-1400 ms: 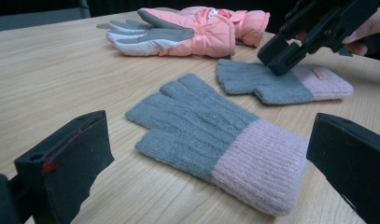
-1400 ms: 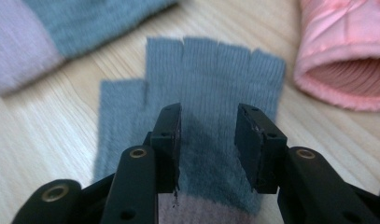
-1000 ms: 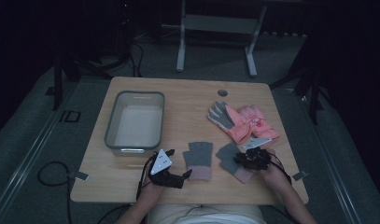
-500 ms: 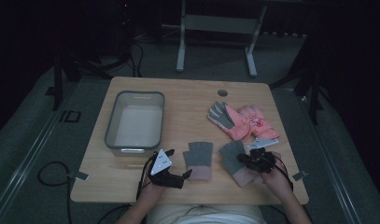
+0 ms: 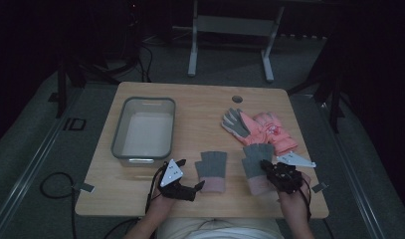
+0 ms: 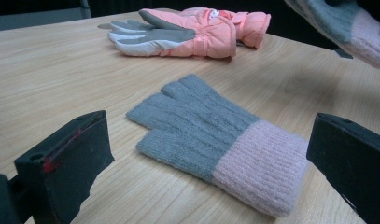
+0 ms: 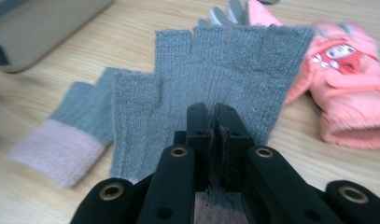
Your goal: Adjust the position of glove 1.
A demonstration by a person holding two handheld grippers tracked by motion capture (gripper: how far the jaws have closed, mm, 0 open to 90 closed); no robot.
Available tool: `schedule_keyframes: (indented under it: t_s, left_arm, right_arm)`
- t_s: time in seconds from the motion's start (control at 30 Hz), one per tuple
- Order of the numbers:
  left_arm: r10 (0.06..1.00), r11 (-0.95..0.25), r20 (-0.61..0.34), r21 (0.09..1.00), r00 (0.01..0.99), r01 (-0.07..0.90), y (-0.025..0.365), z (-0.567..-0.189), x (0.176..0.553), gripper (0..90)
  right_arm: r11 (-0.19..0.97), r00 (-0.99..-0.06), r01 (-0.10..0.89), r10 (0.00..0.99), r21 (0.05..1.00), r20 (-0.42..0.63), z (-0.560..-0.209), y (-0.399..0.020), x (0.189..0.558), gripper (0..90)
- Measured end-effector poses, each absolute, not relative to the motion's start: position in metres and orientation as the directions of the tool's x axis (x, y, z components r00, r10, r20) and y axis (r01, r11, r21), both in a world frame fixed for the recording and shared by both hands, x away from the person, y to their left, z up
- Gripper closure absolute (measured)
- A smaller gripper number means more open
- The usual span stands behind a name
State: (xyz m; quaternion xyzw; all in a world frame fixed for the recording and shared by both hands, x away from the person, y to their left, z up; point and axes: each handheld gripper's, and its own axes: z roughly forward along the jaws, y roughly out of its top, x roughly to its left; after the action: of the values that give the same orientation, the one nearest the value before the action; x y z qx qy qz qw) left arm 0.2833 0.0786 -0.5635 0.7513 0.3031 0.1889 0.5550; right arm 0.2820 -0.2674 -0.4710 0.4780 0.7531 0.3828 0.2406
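Observation:
Two grey knit fingerless gloves with pink cuffs are near the table's front. One knit glove point(image 5: 211, 170) point(image 6: 215, 140) lies flat, and my left gripper point(image 5: 196, 187) point(image 6: 211, 154) stands open just short of its cuff, touching nothing. My right gripper point(image 5: 266, 167) point(image 7: 213, 114) is shut on the second knit glove point(image 5: 254, 162) point(image 7: 225, 70), pinching it near the cuff; it is raised off the wood with its finger end pointing away. In the left gripper view this held glove point(image 6: 346, 28) hangs at the top right.
A pair of pink padded gloves point(image 5: 262, 127) point(image 6: 192, 32) point(image 7: 346, 93) lies at the back right of the wooden table point(image 5: 200, 104). A grey bin point(image 5: 143, 132) point(image 7: 38, 28) stands at the left. A small round hole point(image 5: 236, 98) is near the far edge.
My right gripper has drawn back toward the near edge and risen, lifting the right knit glove with it. The left gripper and the other glove have stayed put.

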Motion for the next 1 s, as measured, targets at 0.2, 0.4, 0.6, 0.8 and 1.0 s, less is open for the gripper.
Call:
schedule_keyframes:
  t_s: [0.2, 0.4, 0.6, 0.8, 1.0]
  left_arm:
    - [0.664, -0.206, -0.047, 0.948, 0.747, 0.242, 0.078, -0.563, 0.283, 0.0]
    - [0.662, -0.207, -0.046, 0.948, 0.748, 0.242, 0.078, -0.563, 0.283, 0.0]
    - [0.663, -0.213, -0.04, 0.947, 0.748, 0.239, 0.077, -0.563, 0.283, 0.0]
    - [0.664, -0.215, -0.037, 0.947, 0.747, 0.238, 0.077, -0.563, 0.283, 0.0]
    - [0.664, -0.216, -0.036, 0.947, 0.747, 0.238, 0.077, -0.563, 0.283, 0.0]
  right_arm:
    - [0.195, -0.352, 0.584, 0.935, 0.788, 0.029, -0.484, -0.271, 0.284, 85.4]
    - [0.141, -0.291, 0.621, 0.955, 0.771, 0.059, -0.508, -0.262, 0.287, 85.4]
    - [0.136, -0.27, 0.653, 0.961, 0.745, 0.061, -0.528, -0.257, 0.292, 85.0]
    - [0.117, -0.234, 0.696, 0.97, 0.709, 0.07, -0.546, -0.258, 0.296, 79.6]
    - [0.113, -0.233, 0.691, 0.97, 0.714, 0.072, -0.547, -0.258, 0.296, 71.2]
